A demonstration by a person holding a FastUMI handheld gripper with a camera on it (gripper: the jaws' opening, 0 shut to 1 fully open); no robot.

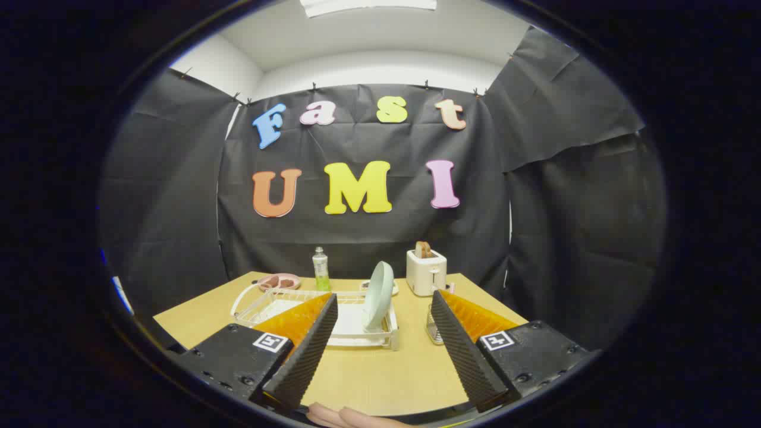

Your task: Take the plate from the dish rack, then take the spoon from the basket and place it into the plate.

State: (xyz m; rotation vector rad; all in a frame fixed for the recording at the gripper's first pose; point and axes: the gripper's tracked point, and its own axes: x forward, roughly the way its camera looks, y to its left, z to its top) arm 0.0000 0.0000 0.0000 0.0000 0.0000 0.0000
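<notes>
Plate (379, 296): pale green, round, ceramic-looking, standing on edge in the right part of a white wire dish rack (309, 303), beyond the fingertips and between the two fingers as seen along them.

Dish rack: sits on a white drip tray on a light wooden table (380, 374), near the table's middle; its left part is partly hidden by the left finger.

Basket (434, 326): small, metal mesh, just right of the rack on the table, mostly covered by the right finger; its contents cannot be made out.

Gripper (384, 300): held above the near end of the table, its two ribbed fingers spread wide apart, touching nothing, pinching nothing. A person's fingertips (348, 416) show just beneath it.

Toaster (426, 272): white, box-shaped, at the far side of the table, behind the plate and to its right, with a brown slice standing up in the slot.

Bottle (321, 270): small, clear plastic, greenish liquid, behind the rack.

Pink dish (279, 281): shallow, at the far left of the table, holding something reddish-brown.
</notes>
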